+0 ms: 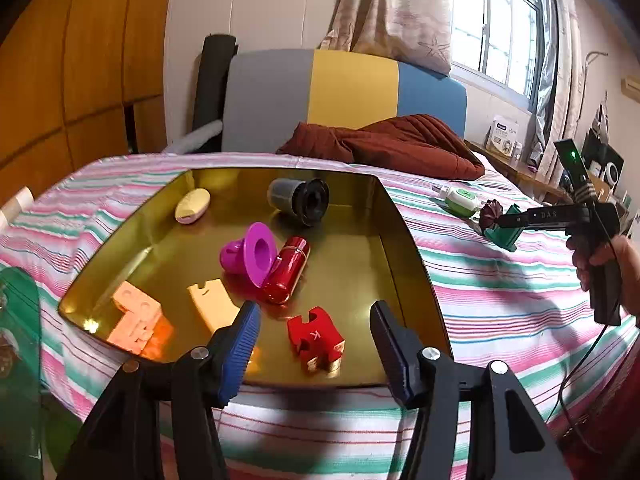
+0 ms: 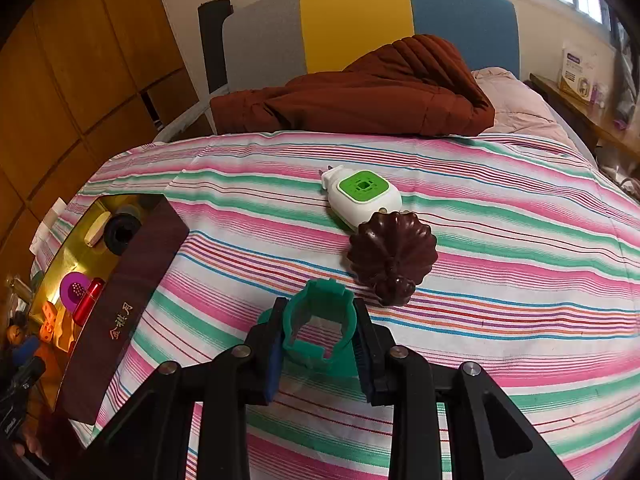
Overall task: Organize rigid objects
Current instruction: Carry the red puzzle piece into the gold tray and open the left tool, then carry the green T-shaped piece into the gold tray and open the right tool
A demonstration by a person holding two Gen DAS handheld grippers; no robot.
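Observation:
A gold tray (image 1: 404, 236) sits on the striped bed and holds a red puzzle piece (image 1: 316, 340), a red cylinder (image 1: 286, 270), a magenta funnel (image 1: 250, 254), a cream wedge (image 1: 212, 304), a peach block (image 1: 134, 316), a black cup (image 1: 302, 200) and a cream oval (image 1: 192, 205). My left gripper (image 1: 316, 312) hovers open at the tray's near edge, with the puzzle piece lying loose on the tray floor between its fingers. My right gripper (image 2: 320, 308) is shut on a green plastic ring (image 2: 320, 324), low over the sheet right of the tray (image 2: 132, 292).
A dark brown shell-shaped piece (image 2: 392, 256) and a white-and-green device (image 2: 362, 192) lie on the sheet just beyond the right gripper. A brown jacket (image 2: 360, 96) is heaped at the headboard (image 2: 360, 16). A glass shelf edge (image 1: 20, 360) stands left of the bed.

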